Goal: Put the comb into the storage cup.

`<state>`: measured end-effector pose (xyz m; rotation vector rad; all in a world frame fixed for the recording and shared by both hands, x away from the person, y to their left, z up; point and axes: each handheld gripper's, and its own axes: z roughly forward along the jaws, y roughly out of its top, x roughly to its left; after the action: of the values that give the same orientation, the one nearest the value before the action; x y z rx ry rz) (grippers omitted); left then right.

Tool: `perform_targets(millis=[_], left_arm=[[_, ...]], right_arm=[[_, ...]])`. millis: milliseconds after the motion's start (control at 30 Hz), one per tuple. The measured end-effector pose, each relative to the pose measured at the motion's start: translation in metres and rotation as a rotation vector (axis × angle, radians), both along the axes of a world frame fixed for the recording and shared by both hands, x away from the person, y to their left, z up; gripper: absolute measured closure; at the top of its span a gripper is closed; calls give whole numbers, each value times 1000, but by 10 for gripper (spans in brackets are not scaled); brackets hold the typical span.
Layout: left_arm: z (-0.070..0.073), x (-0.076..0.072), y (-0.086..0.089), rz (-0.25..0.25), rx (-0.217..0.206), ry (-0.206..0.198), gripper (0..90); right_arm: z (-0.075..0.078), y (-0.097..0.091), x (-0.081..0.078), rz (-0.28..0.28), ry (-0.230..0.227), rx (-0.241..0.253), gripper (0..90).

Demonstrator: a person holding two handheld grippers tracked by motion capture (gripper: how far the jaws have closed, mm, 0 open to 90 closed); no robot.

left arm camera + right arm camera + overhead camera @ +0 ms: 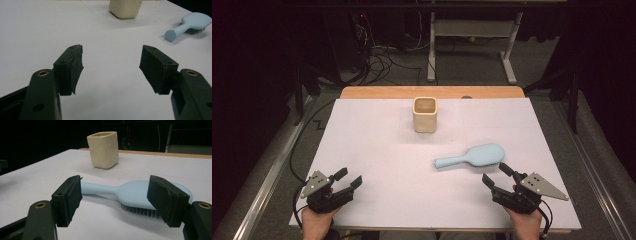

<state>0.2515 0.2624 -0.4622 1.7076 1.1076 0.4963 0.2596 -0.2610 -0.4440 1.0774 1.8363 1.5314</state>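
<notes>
A: What's the setting from above?

B: A dark room with cables and desk legs on the floor behind. A white sheet [377, 150] covers a wooden table. On it lies a pale blue brush [472, 156], right of centre, well in front of a cream cup [425, 114] that stands upright near the far edge.

A: How does the brush lie?

B: Flat, bristles down. Its long axis runs nearly across the table, handle end pointing to the left, head to the right and slightly farther away.

A: And the grippers?

B: The left gripper [348, 178] rests at the near left, jaws spread, nothing between them. The right gripper [497, 175] sits just before the brush head, jaws spread, not touching it.

A: The left gripper view?

B: Spread jaws over bare sheet; the cup is far ahead, the brush [187, 26] at upper right, handle end nearest.

A: The right gripper view?

B: The brush [130, 192] lies crosswise just beyond the open jaws, handle to the left, bristles on the sheet. The cup [103, 149] stands behind it.
</notes>
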Motion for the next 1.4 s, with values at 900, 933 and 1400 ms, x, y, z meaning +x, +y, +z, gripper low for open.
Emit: perform_targets(millis=[900, 933, 1400], left_arm=[[0, -1, 1, -3, -2, -2, 353], [0, -1, 1, -3, -2, -1, 353], [0, -1, 1, -1, 1, -6, 353]], right_arm=[[6, 39, 29, 98, 114, -37, 397], [6, 40, 30, 100, 116, -38, 401], [14, 55, 47, 138, 198, -95, 548]])
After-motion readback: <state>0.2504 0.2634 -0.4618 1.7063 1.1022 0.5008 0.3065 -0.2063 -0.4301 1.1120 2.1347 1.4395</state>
